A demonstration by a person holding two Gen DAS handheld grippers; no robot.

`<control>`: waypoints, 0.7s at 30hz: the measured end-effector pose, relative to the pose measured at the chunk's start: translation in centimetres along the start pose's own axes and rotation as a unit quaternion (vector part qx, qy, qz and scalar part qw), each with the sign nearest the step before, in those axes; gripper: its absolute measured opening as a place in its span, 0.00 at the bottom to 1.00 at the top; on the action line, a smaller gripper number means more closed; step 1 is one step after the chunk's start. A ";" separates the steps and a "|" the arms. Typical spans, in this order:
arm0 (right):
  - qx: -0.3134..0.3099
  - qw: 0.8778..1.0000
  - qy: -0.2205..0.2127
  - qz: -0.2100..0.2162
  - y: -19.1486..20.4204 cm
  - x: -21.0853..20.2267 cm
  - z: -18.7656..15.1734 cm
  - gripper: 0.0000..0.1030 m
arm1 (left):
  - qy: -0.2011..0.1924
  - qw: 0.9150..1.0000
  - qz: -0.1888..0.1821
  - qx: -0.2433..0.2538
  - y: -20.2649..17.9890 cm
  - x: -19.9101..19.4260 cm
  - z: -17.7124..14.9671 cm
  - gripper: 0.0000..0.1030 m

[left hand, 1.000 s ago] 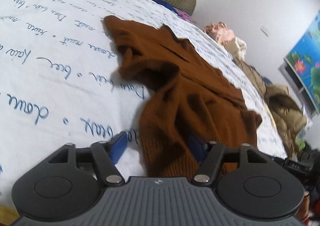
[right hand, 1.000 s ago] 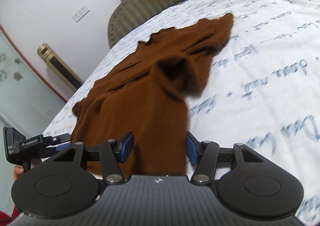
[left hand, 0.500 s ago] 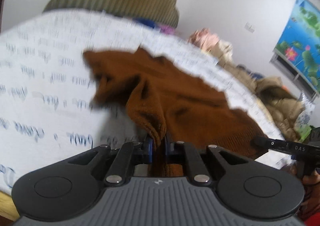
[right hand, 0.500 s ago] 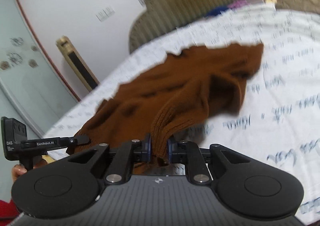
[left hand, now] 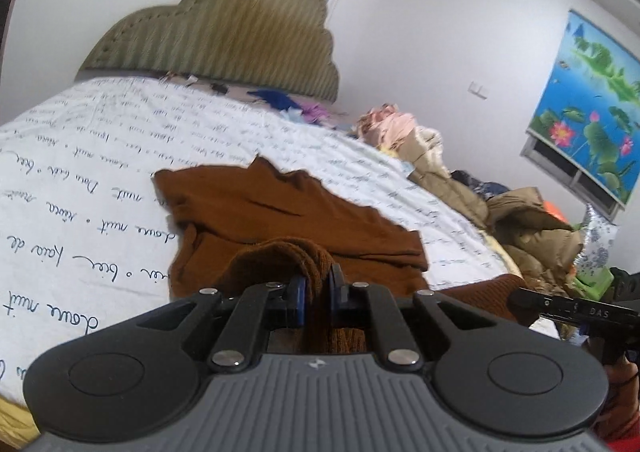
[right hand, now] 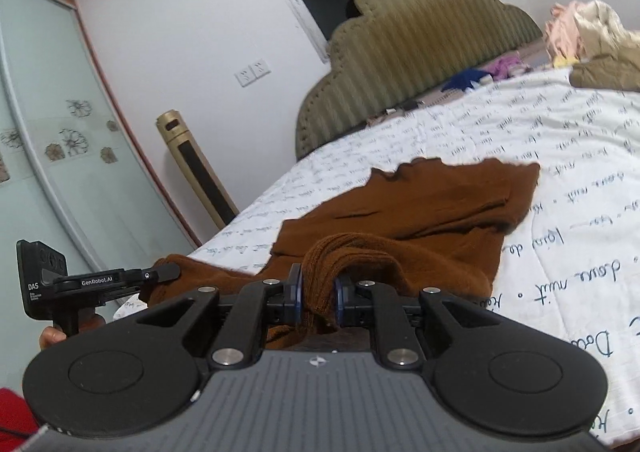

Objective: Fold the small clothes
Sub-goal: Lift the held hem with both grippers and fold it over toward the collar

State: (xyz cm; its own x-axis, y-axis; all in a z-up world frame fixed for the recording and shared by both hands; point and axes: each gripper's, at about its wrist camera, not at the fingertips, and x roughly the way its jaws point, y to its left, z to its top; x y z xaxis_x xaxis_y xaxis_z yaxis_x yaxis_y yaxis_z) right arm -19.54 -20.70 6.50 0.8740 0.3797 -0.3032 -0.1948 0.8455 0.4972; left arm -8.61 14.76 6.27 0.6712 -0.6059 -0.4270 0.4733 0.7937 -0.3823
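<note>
The left gripper [left hand: 315, 294] is clamped on a bunched ribbed edge of the brown jumper [left hand: 280, 212], its blue pads [left hand: 298, 292] squeezing the knit. The right gripper [right hand: 318, 296] is likewise pinched shut on another bunch of the same near hem. A second ago both sets of jaws stood wide over the cloth lying flat; they have since closed on it and the near edge has come up off the bed [left hand: 80, 156], so the hem now rides in a hump at each gripper while the far part, collar end, lies spread on the sheet. I judge this the start of a fold: near hem lifted, ready to be carried over toward the far end.

How much cloth each grip holds is hidden behind the pads and the gripper bodies. The stretch of hem between the two grippers is cut off low in both views, so whether it hangs taut or slack cannot be told. The sleeves are hard to pick out in the rumpled far part. Farther off, a heap of clothes [left hand: 460, 180] lies at the bed's right edge, before the headboard [left hand: 224, 36].
</note>
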 end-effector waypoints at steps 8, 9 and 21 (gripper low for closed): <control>0.037 0.999 -0.023 -0.023 -3.1 3.9 2.4 0.19 | 0.004 1.000 0.021 -0.014 0.4 4.8 4.3 0.10; 0.040 0.999 -0.026 -0.026 -3.4 4.5 2.7 0.19 | 0.005 1.000 0.024 -0.019 0.5 5.4 4.9 0.10; 0.049 0.995 -0.041 -0.079 -6.8 10.8 5.9 0.19 | 0.080 0.991 0.110 -0.019 2.0 15.2 8.7 0.11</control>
State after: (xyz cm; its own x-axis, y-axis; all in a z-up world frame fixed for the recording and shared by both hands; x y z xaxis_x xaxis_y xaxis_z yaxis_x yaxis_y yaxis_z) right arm -6.12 -24.52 4.64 0.9247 0.2095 -0.3178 -0.0113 0.8496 0.5273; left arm 7.49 7.65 6.12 0.6561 -0.4211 -0.6263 0.3005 0.9070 -0.2950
